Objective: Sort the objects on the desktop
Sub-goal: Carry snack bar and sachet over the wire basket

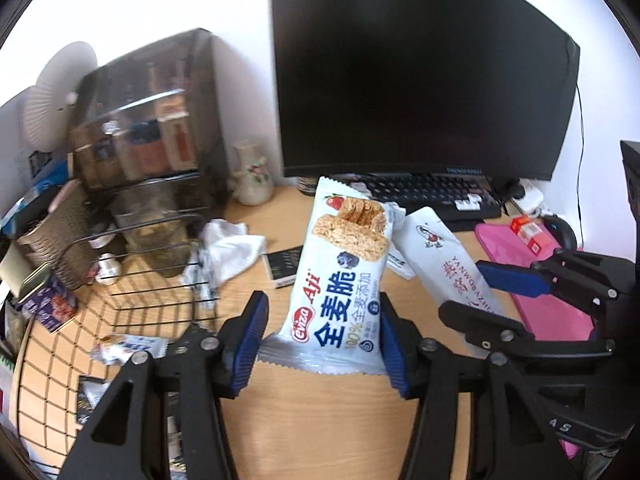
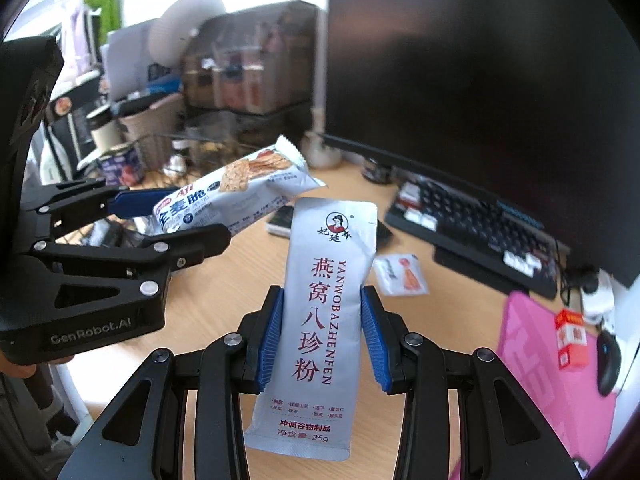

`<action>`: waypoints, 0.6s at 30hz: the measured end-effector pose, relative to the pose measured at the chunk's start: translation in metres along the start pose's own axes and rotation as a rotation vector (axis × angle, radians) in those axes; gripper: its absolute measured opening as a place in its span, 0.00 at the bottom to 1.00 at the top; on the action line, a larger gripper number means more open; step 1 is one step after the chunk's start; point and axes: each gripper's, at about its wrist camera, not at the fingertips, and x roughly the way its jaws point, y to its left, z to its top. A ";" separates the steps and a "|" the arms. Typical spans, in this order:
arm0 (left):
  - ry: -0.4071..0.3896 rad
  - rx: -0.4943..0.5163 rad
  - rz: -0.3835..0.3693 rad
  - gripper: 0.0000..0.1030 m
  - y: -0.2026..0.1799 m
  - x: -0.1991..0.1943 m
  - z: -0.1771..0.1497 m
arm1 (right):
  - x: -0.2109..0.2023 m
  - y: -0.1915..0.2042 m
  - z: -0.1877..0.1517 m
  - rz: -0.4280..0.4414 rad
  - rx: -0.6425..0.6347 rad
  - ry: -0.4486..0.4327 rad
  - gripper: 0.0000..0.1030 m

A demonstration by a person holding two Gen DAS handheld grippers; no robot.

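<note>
**2 snack packets lifted above the desk**

My left gripper (image 1: 320,340) is clamped on a cereal bar packet (image 1: 344,276), its blue pads pressing the wrapper's 2 long edges near the lower end. The packet stands nearly upright between the fingers, clear of the wooden desk (image 1: 320,412).

My right gripper (image 2: 322,336) grasps a silver powder sachet (image 2: 320,320) the same way, pads on both side edges around its middle, the sachet upright with its red lettering facing me. From the right wrist view the left gripper sits at the left, and its packet points toward the dark monitor (image 2: 480,100).

A wire basket (image 1: 132,280) sits on the desk at the left with a small wrapper (image 1: 128,346) inside. Beside it lies crumpled white tissue (image 1: 230,248). A black keyboard (image 1: 432,196) sits under the monitor, a pink mat (image 2: 552,376) to its right carries a small red box (image 2: 572,338), and a small white sachet (image 2: 400,274) lies flat on the desk near the keyboard.
</note>
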 end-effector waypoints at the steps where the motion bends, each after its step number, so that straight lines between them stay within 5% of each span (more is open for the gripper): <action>1: -0.007 -0.009 0.008 0.57 0.005 -0.004 0.000 | 0.000 0.005 0.004 0.009 -0.006 -0.007 0.38; 18: -0.049 -0.196 0.198 0.57 0.126 -0.063 -0.038 | 0.026 0.136 0.056 0.203 -0.192 -0.051 0.38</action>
